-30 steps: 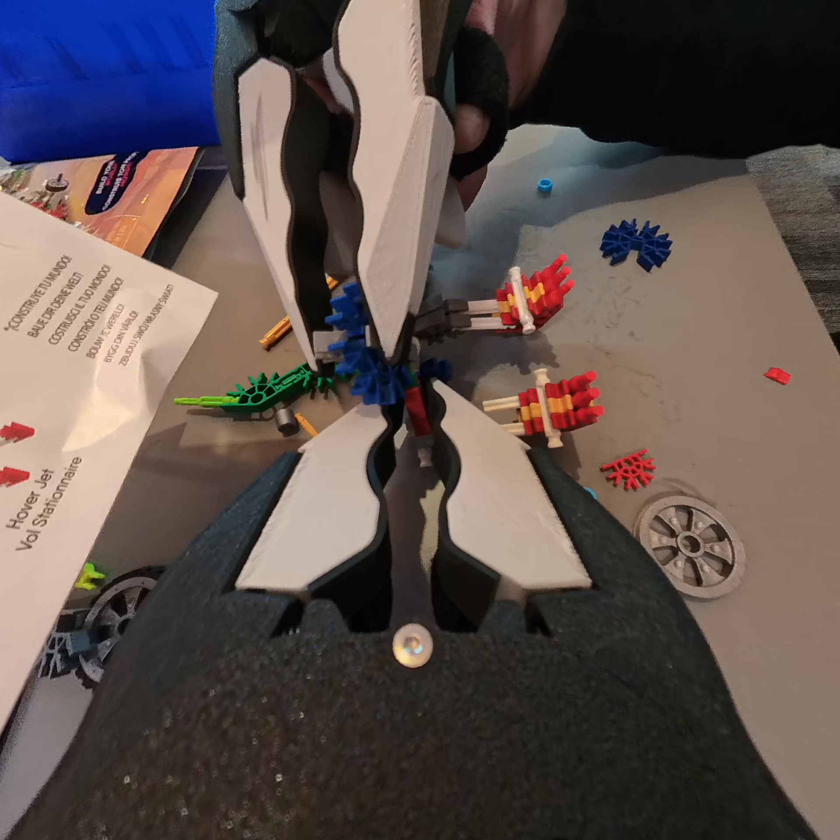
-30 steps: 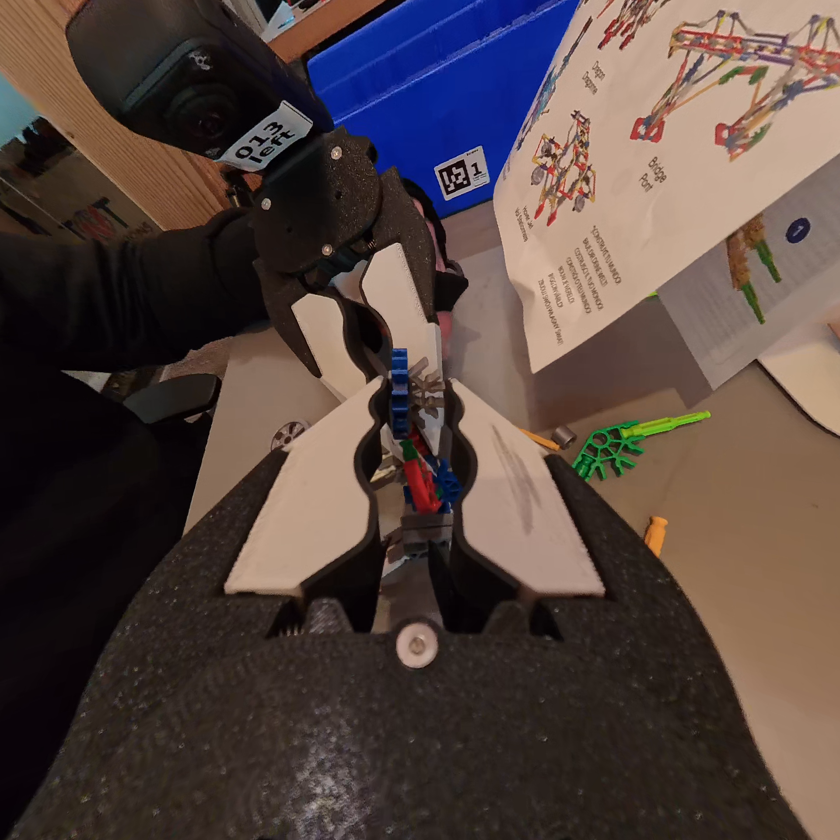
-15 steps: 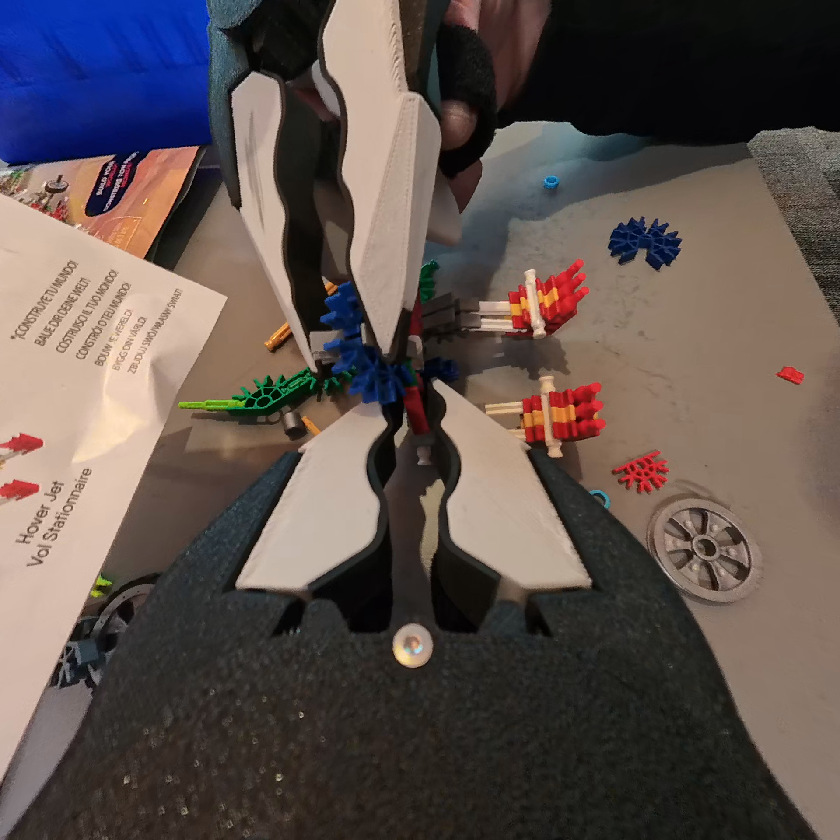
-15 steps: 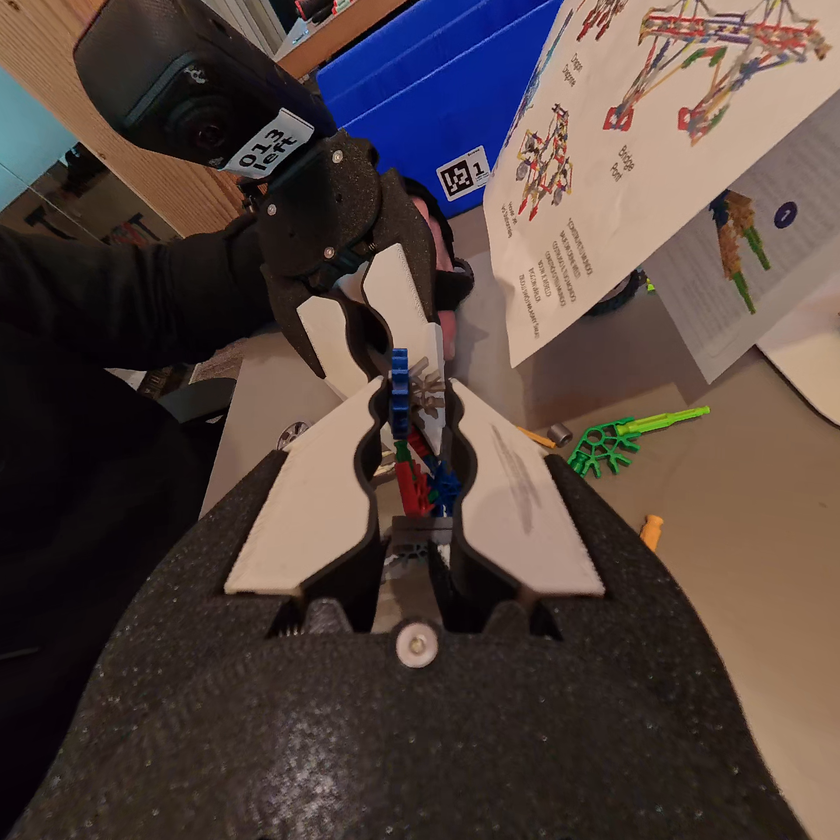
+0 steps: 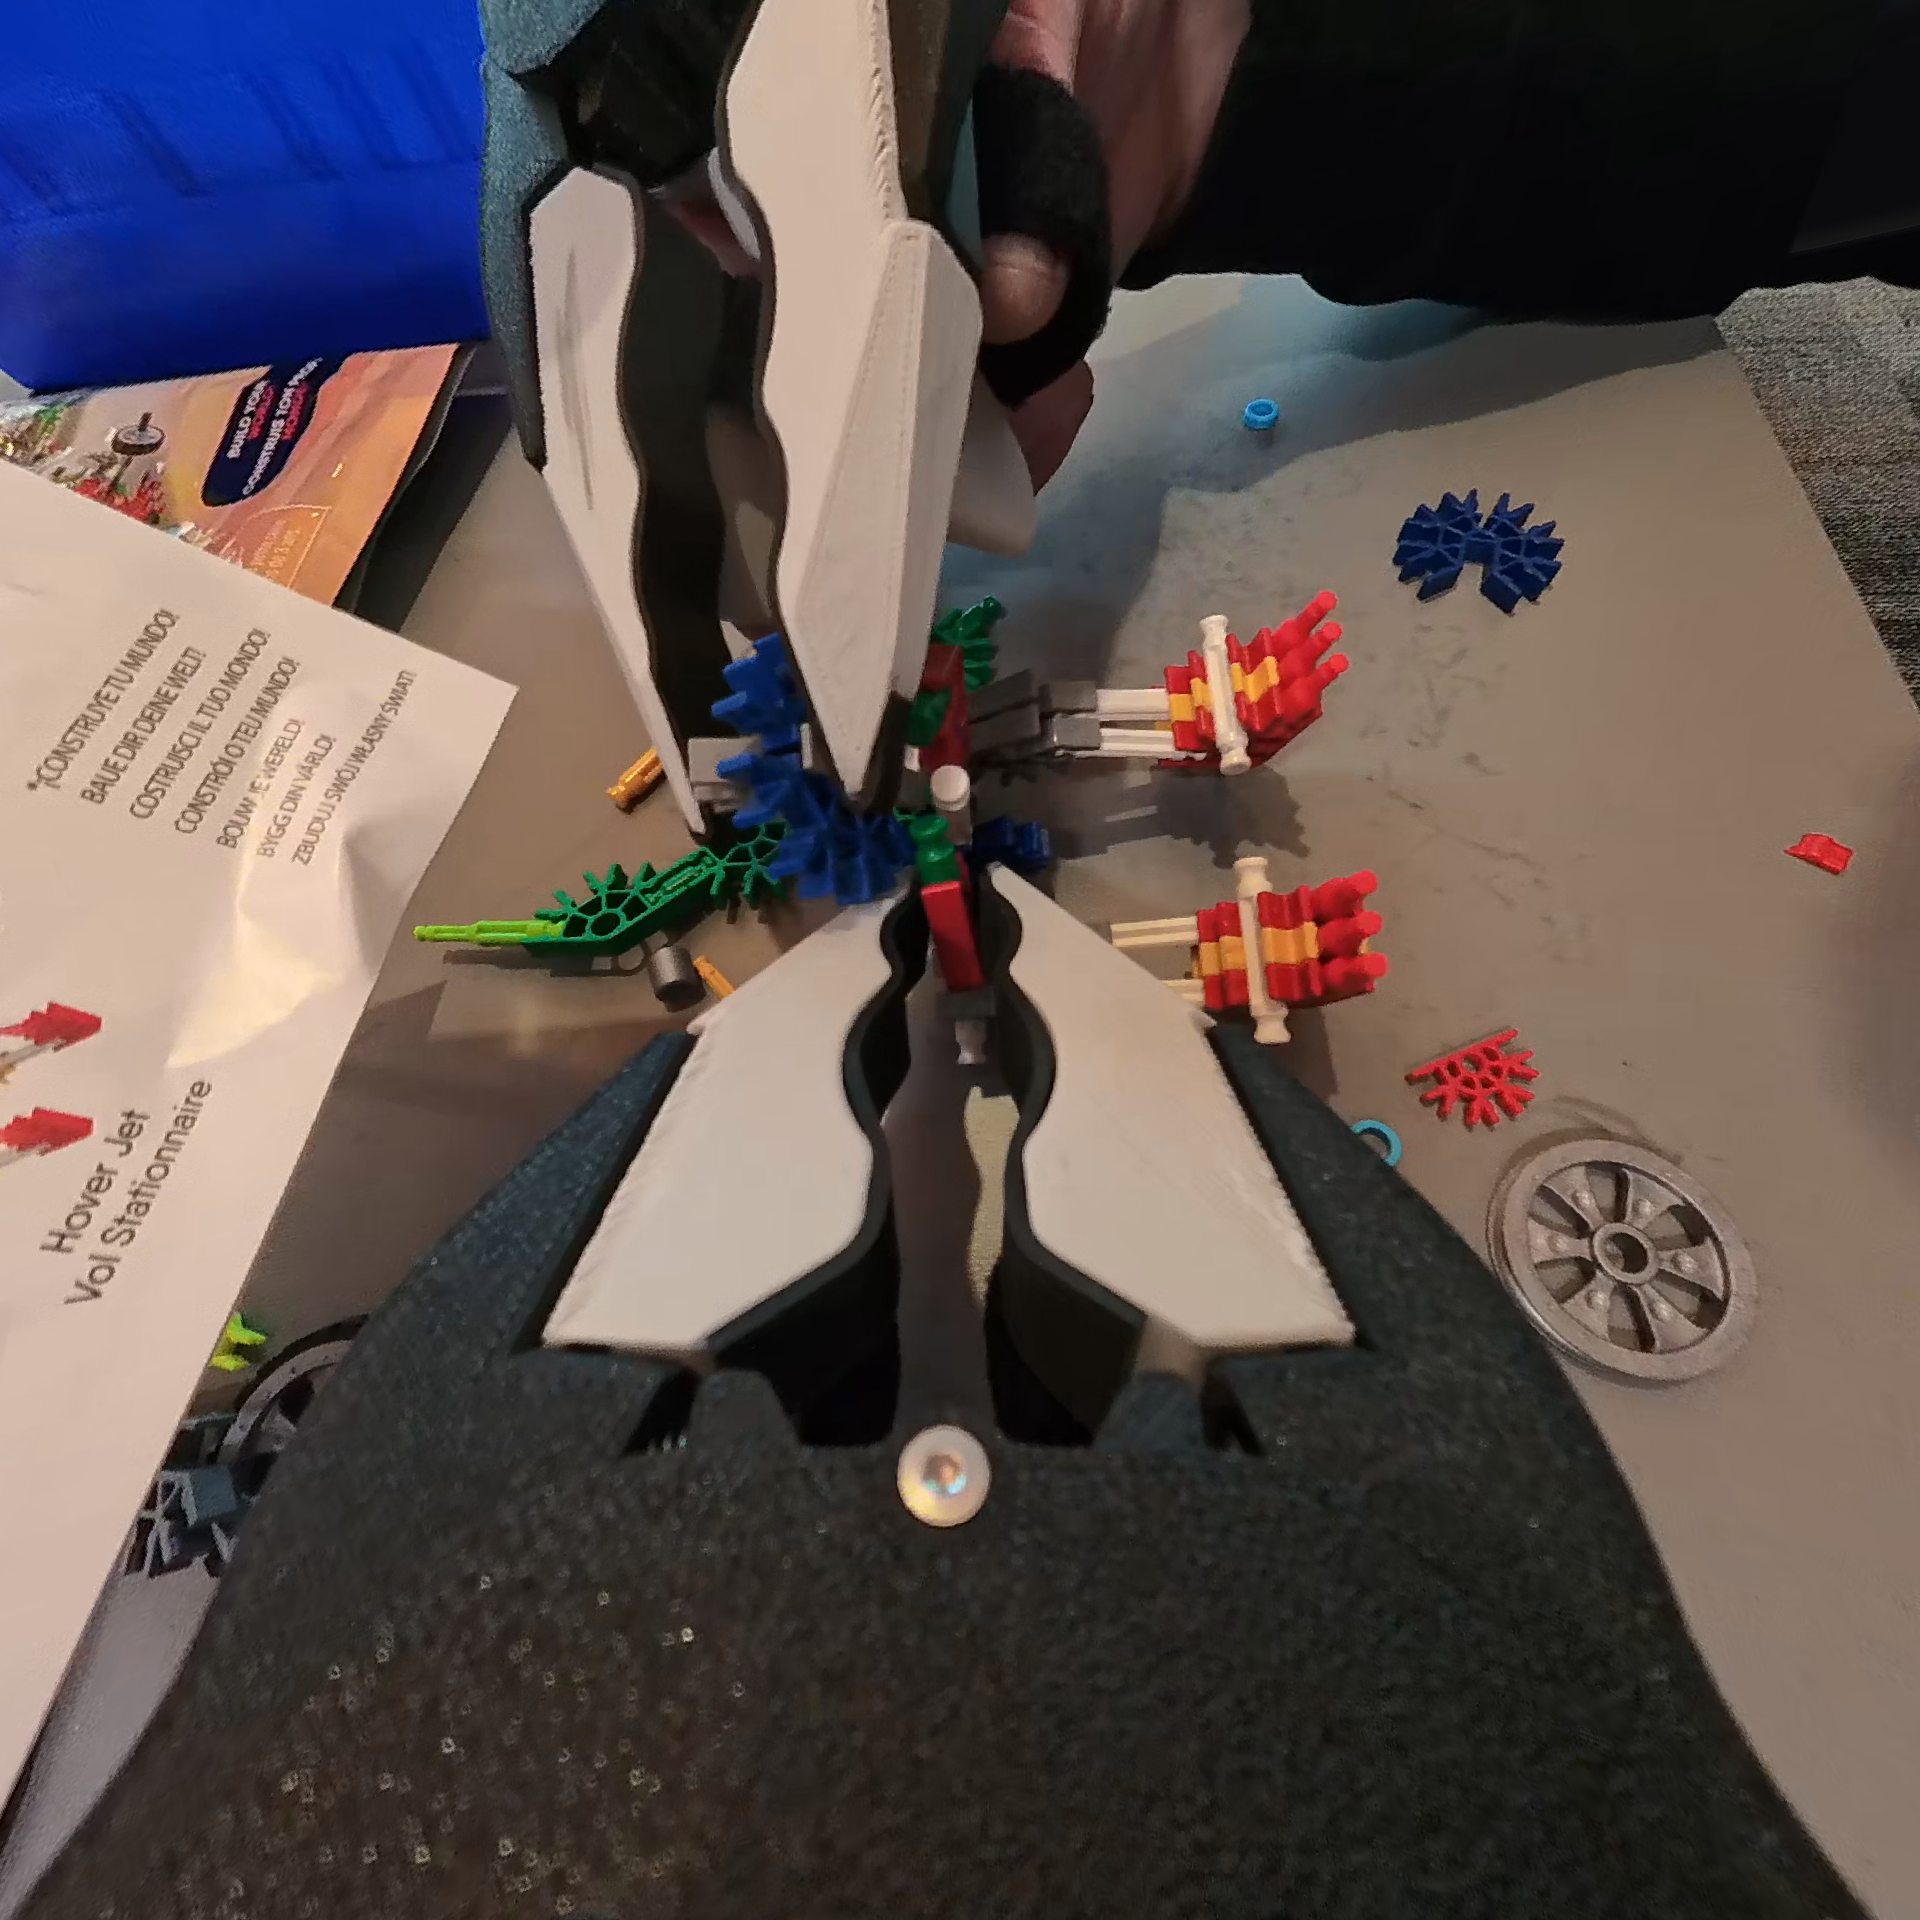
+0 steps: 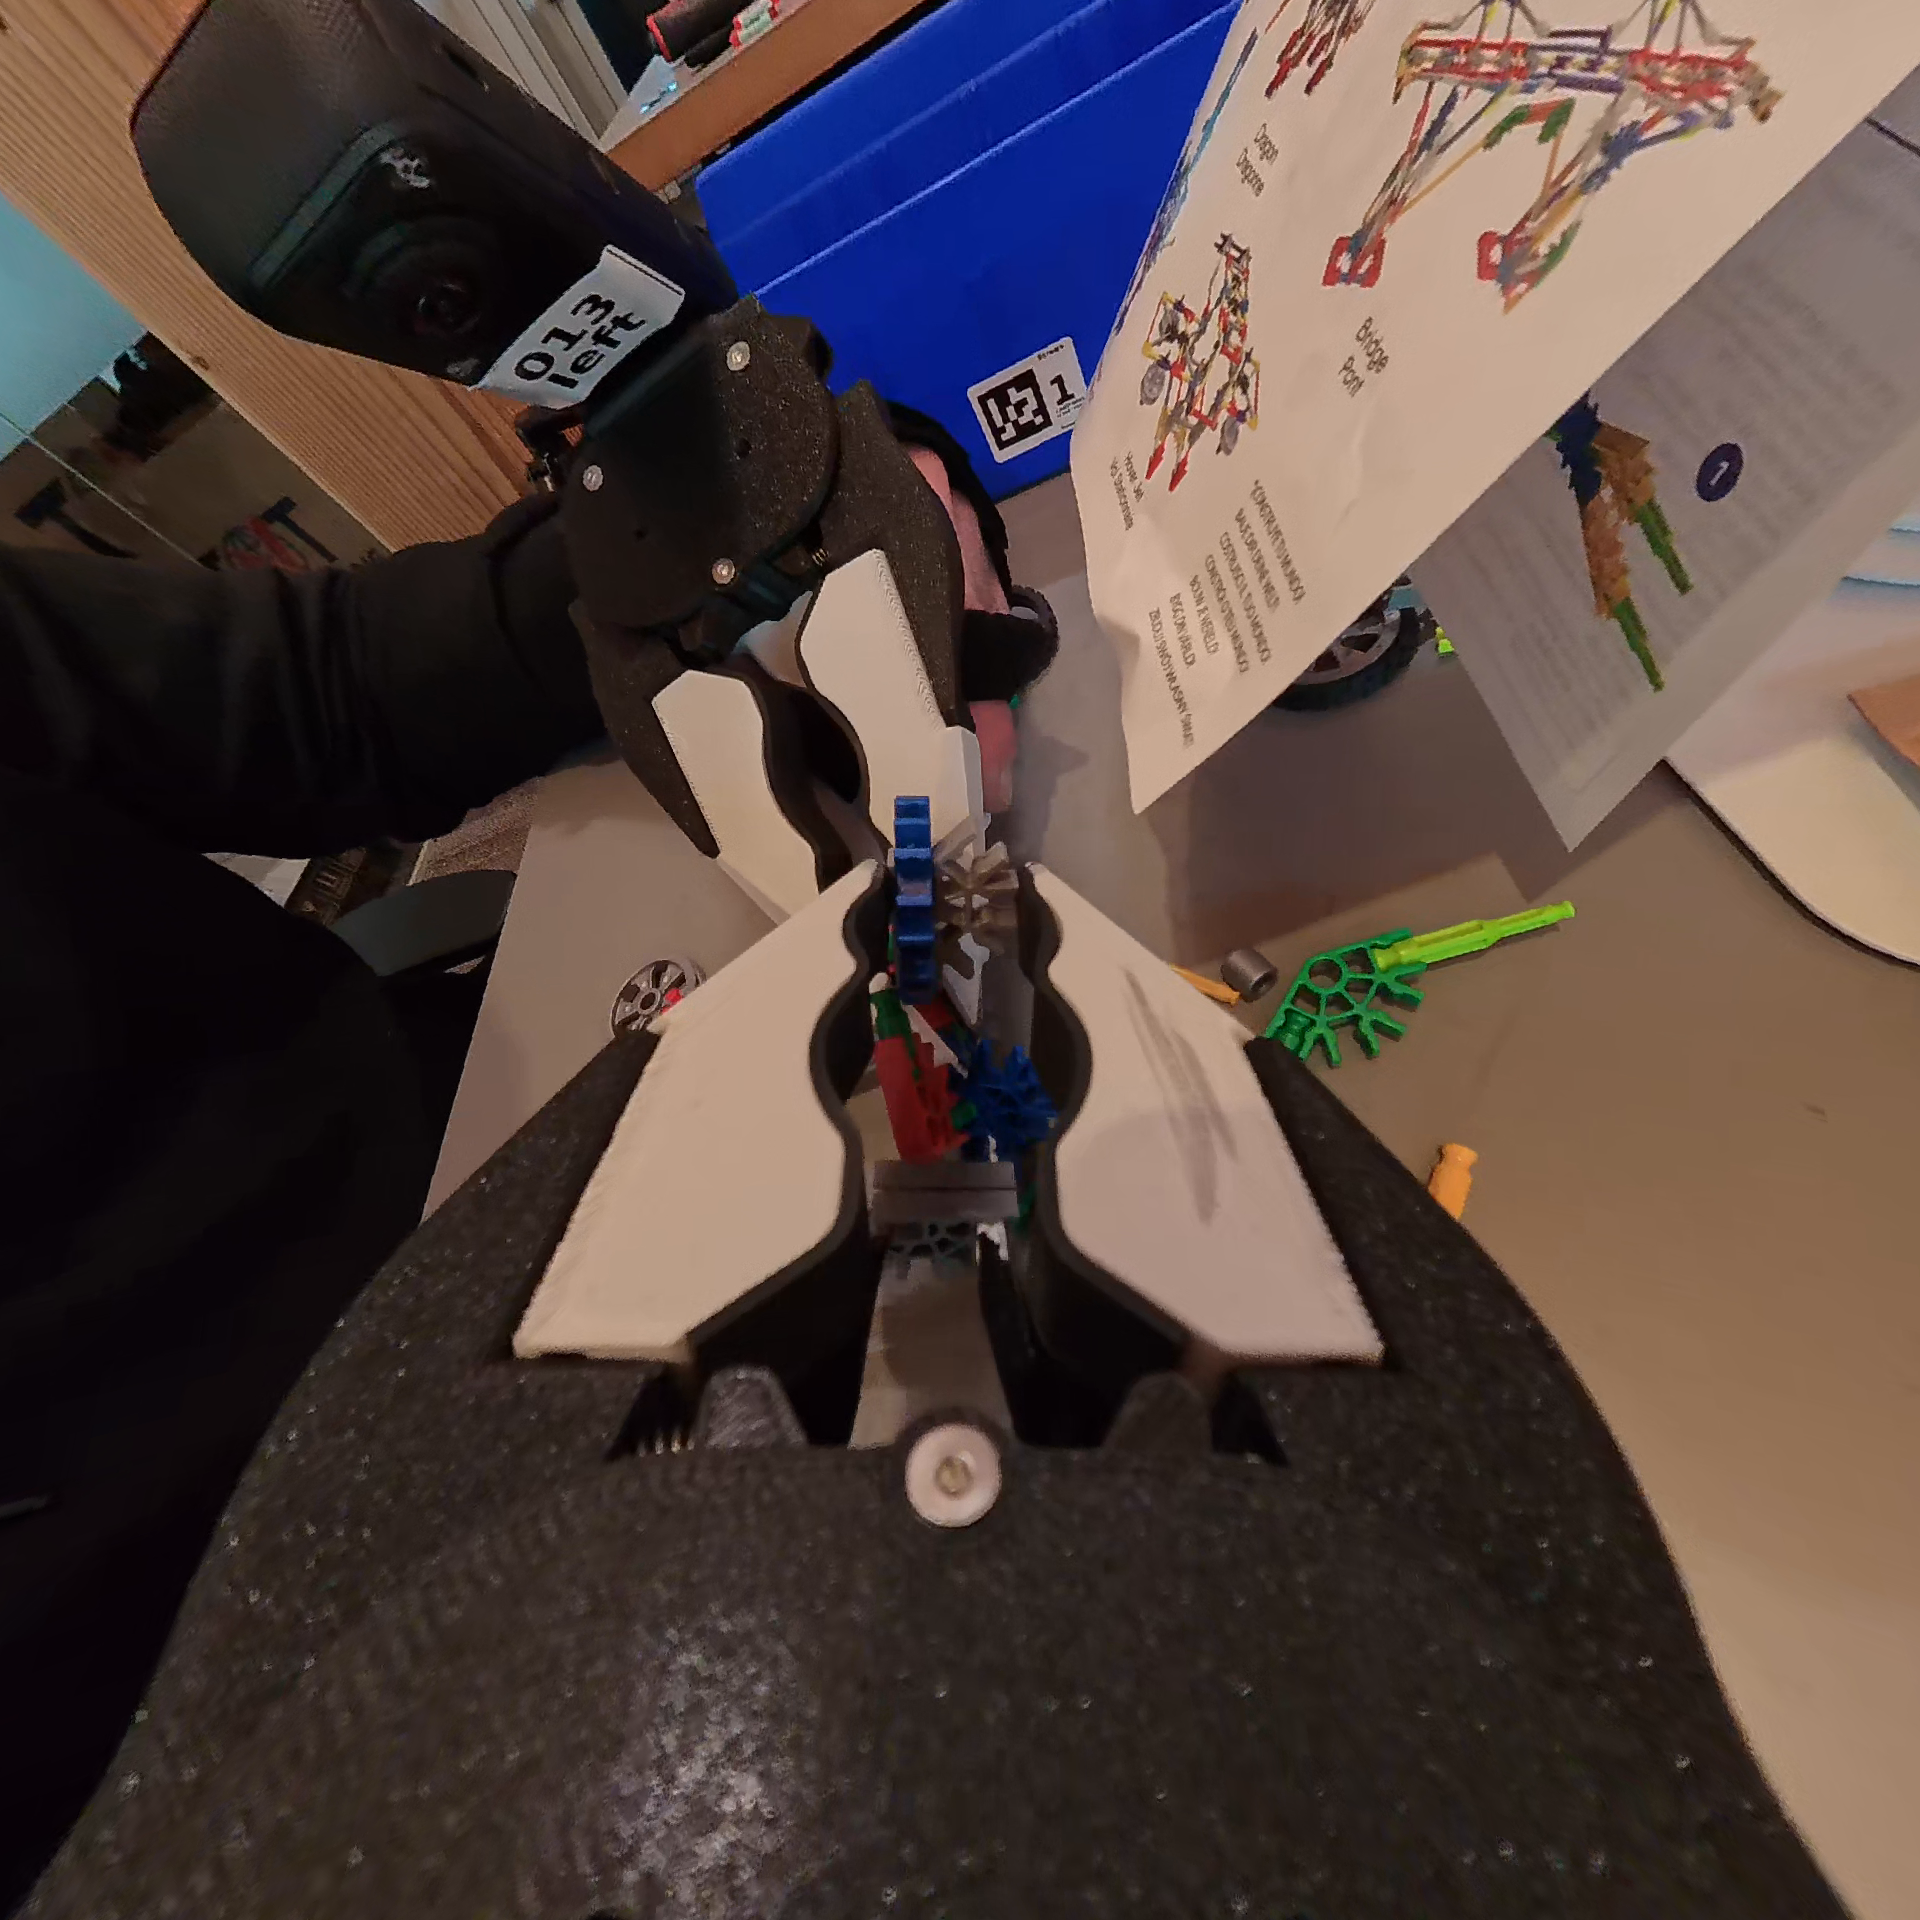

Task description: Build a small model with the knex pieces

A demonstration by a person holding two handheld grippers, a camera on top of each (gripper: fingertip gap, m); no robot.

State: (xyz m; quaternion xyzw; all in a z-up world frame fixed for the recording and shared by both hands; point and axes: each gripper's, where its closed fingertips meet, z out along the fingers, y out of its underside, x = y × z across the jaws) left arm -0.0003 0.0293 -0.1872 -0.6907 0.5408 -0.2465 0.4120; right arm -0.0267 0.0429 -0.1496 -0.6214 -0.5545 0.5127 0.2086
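two handheld grippers meet on one small model of plastic rods and toothed connectors, held just above the grey table [image 5: 1558, 810]. left wrist view: the left gripper [image 5: 951, 920] has its fingers clenched on the model's short red bar [image 5: 954, 935], with a grey and white rod end showing between them below it. the right gripper [image 5: 790, 800], held by a gloved hand [image 5: 1039, 260], comes down from above with its fingers pinched on the blue toothed connector [image 5: 758, 717] and a grey block beside it. against the view of a second ago, a green and red connector [image 5: 951, 675] now shows just right of the right gripper's finger, so the model appears slightly turned; both grips are unchanged. a red and yellow rod bundle [image 5: 1247, 696] appears joined to the model by white rods; a second such bundle [image 5: 1288, 945] lies just beside the left gripper. a grey spoked wheel [image 5: 1621, 1257], a red snowflake connector [image 5: 1475, 1075] and a green fan connector with lime rod [image 5: 644, 904] lie near. right wrist view: the right gripper [image 6: 951, 883] clamps the blue toothed connector [image 6: 912, 894] next to a grey snowflake connector [image 6: 977, 883]; the left gripper [image 6: 894, 842] closes on the model from the far side. a printed sheet [image 6: 1403, 312] and a blue bin [image 6: 935, 208] stand behind.
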